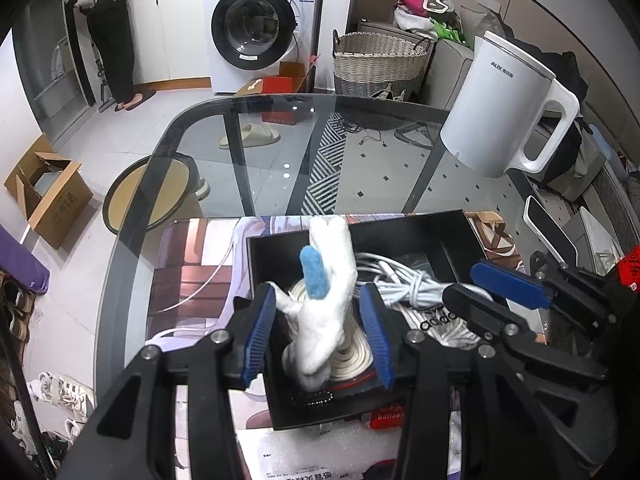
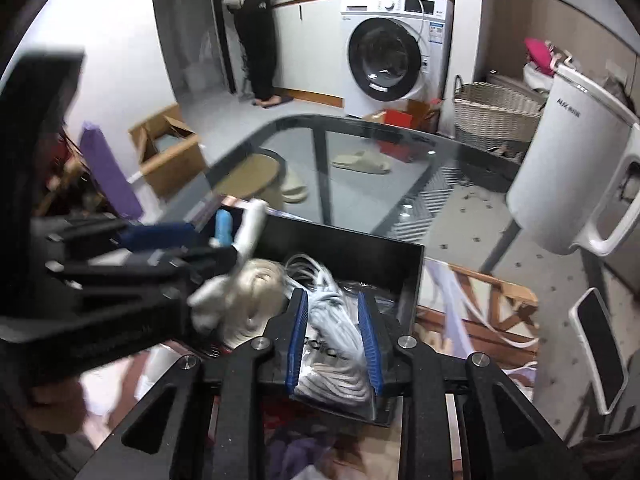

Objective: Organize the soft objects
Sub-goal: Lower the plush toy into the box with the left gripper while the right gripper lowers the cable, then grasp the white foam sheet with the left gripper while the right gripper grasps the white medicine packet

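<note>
A black open box sits on a printed mat on the glass table. In it lie a coiled white rope and a bundle of white cable. A white plush toy with a blue patch stands in the box between the fingers of my left gripper, which is open and does not press it. My right gripper is open, its fingers on either side of the cable bundle in the box; it shows at the right in the left wrist view.
A white electric kettle stands on the glass table at the right. A phone lies by the right edge. A washing machine, a wicker basket, a cardboard box and a person are beyond the table.
</note>
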### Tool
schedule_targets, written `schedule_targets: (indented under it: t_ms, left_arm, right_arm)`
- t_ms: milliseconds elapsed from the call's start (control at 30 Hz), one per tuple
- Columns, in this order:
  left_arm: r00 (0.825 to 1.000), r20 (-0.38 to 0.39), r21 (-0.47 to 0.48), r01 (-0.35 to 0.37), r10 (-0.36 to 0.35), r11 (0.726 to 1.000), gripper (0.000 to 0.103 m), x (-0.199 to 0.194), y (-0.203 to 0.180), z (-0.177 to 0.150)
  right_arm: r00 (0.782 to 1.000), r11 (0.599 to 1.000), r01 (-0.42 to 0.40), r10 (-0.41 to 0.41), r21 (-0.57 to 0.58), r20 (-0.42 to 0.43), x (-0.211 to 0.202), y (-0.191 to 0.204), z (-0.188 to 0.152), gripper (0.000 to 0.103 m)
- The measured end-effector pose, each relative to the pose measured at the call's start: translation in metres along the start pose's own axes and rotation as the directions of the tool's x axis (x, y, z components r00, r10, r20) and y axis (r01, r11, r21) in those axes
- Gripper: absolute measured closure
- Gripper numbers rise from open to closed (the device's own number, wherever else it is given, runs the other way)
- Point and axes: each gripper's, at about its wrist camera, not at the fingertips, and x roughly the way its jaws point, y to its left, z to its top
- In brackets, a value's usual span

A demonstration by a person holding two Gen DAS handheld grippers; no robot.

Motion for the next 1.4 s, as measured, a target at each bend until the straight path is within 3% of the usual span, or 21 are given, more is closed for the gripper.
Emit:
schedule_targets:
  t_ms: [367, 567, 667, 733, 833, 967, 1133, 1200, 1267, 1400]
  left_arm:
    - [1.000, 0.019, 0.091, 0.005, -0.006, 0.996, 0.056, -0.024, -0.009, -0.013]
    - [0.999, -0.005, 0.114, 0.050, -0.050, 0.992, 0.054, -0.040, -0.004, -0.024]
    - [0.992, -0.061, 0.077, 0.115, -0.110, 0.990, 0.054, -0.043, 0.005, -0.034]
    - [0.987, -0.097, 0.062, 0.137, -0.131, 0.989, 0.053, -0.043, 0.011, -0.043]
    - [0.985, -0.141, 0.064, 0.109, -0.100, 0.992, 0.052, -0.036, 0.019, -0.052]
    - [0.967, -0.225, 0.062, 0.134, -0.117, 0.989, 0.052, -0.019, 0.023, -0.068]
    - [0.976, -0.215, 0.244, 0.080, -0.027, 0.967, 0.052, -0.010, 0.002, -0.081]
    - [0.984, -0.176, 0.322, 0.077, -0.020, 0.944, 0.052, -0.016, -0.011, -0.082]
    - [0.983, -0.181, 0.383, 0.109, -0.041, 0.917, 0.052, -0.018, -0.022, -0.086]
    - [0.986, -0.163, 0.481, 0.100, -0.024, 0.871, 0.052, -0.017, -0.043, -0.096]
  right_arm:
    - [0.997, 0.999, 0.008, -0.005, -0.041, 0.070, -0.035, 0.007, -0.003, 0.076]
    - [0.995, 0.997, 0.026, -0.019, -0.068, 0.103, -0.063, 0.003, -0.006, 0.073]
    - [0.996, 0.996, 0.010, -0.002, -0.084, 0.092, -0.078, 0.000, -0.015, 0.065]
    - [0.996, 0.996, -0.003, 0.011, -0.091, 0.089, -0.086, -0.001, -0.023, 0.042]
    - [0.997, 0.990, -0.005, 0.016, -0.138, 0.075, -0.088, 0.002, -0.035, 0.026]
    - [1.000, 0.980, -0.018, 0.020, -0.200, 0.007, -0.078, 0.008, -0.052, 0.025]
    - [0.990, 0.960, -0.078, 0.042, -0.268, -0.138, -0.058, 0.018, -0.072, 0.025]
    - [0.982, 0.950, -0.067, 0.010, -0.304, -0.187, -0.050, 0.023, -0.079, 0.025]
    - [0.971, 0.946, -0.093, 0.018, -0.310, -0.238, -0.044, 0.022, -0.087, 0.025]
    - [0.943, 0.941, -0.133, 0.023, -0.311, -0.333, -0.032, 0.016, -0.102, 0.025]
